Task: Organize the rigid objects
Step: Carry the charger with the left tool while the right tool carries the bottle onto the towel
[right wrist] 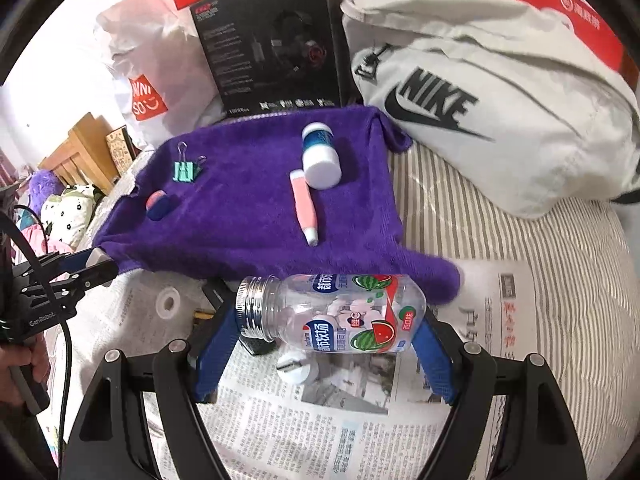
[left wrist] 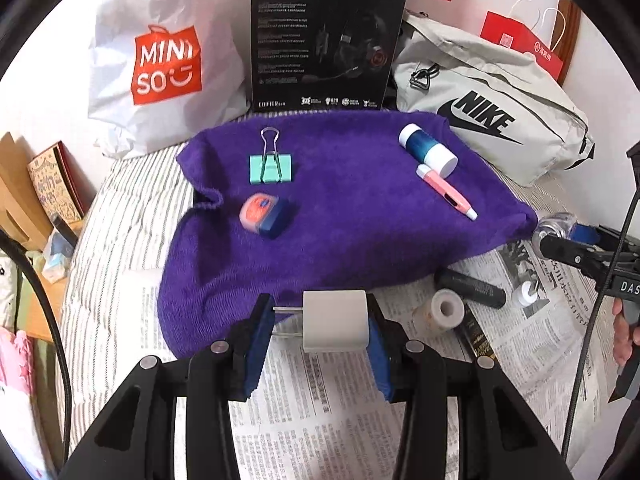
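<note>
My left gripper (left wrist: 320, 320) is shut on a white charger plug (left wrist: 335, 322), its prongs against the left pad, held above the newspaper's edge by the purple towel (left wrist: 360, 208). My right gripper (right wrist: 326, 320) is shut on a clear plastic bottle (right wrist: 340, 312) with a watermelon label, lying sideways with its silver neck to the left. On the towel lie a green binder clip (left wrist: 271, 166), a small orange and blue jar (left wrist: 264, 214), a blue and white bottle (left wrist: 427, 150) and a pink pen (left wrist: 446, 191).
Newspaper (right wrist: 320, 420) covers the striped bed below both grippers. On it lie a tape roll (left wrist: 442, 312), a black cylinder (left wrist: 470, 288) and a white cap (right wrist: 294, 366). A Nike bag (right wrist: 500, 92), a black box (left wrist: 324, 40) and a Miniso bag (left wrist: 160, 60) line the back.
</note>
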`<state>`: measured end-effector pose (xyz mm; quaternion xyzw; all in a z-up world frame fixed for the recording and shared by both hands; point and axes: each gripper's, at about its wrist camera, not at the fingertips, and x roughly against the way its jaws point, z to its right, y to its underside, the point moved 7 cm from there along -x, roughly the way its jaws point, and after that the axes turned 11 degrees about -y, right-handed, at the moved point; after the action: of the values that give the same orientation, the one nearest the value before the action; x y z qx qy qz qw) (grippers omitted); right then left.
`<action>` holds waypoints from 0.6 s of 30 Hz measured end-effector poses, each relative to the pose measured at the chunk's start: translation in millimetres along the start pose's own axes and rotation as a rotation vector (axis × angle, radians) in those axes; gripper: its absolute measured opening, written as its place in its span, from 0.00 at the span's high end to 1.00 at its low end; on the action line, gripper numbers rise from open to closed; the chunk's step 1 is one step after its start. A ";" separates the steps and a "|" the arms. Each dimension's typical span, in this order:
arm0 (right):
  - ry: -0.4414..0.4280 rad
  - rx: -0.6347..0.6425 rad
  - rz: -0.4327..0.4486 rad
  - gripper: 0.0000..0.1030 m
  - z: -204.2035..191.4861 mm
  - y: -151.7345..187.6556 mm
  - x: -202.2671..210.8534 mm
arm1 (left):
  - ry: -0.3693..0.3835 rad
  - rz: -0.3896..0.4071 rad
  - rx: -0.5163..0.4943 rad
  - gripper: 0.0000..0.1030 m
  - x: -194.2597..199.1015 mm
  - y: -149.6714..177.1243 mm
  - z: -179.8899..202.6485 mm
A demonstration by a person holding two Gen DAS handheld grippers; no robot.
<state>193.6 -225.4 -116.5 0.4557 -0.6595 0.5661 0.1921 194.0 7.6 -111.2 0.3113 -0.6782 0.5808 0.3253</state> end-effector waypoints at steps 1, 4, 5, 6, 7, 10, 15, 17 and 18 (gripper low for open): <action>-0.002 0.008 0.001 0.22 -1.4 -4.1 -0.2 | 0.001 0.002 -0.001 0.59 -0.4 -3.1 -0.8; -0.011 0.030 0.003 0.22 -6.9 -17.1 -3.1 | -0.006 0.005 0.000 0.59 -3.6 -9.9 -5.2; -0.015 0.037 0.002 0.22 -8.8 -20.8 -5.0 | -0.008 0.006 0.001 0.59 -4.6 -11.6 -6.6; -0.020 0.045 0.000 0.22 -11.1 -24.7 -7.7 | -0.010 0.006 0.004 0.59 -5.7 -13.5 -9.0; -0.029 0.053 -0.004 0.22 -14.1 -29.4 -12.4 | -0.013 0.005 0.007 0.59 -7.4 -15.3 -11.8; -0.049 0.073 -0.021 0.22 -22.6 -38.8 -27.2 | -0.023 0.003 0.015 0.59 -12.2 -18.8 -22.5; -0.082 0.104 -0.065 0.22 -40.8 -49.6 -60.1 | -0.035 -0.003 0.038 0.59 -20.7 -24.7 -39.4; -0.088 0.114 -0.083 0.22 -46.4 -51.0 -72.3 | -0.039 -0.003 0.042 0.59 -23.9 -27.3 -43.8; -0.089 0.119 -0.092 0.22 -48.4 -51.3 -78.0 | -0.040 -0.004 0.044 0.59 -25.2 -28.3 -45.4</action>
<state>262.7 -148.1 -133.3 0.5208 -0.6109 0.5740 0.1613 235.2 49.9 -109.7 0.3312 -0.6709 0.5887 0.3060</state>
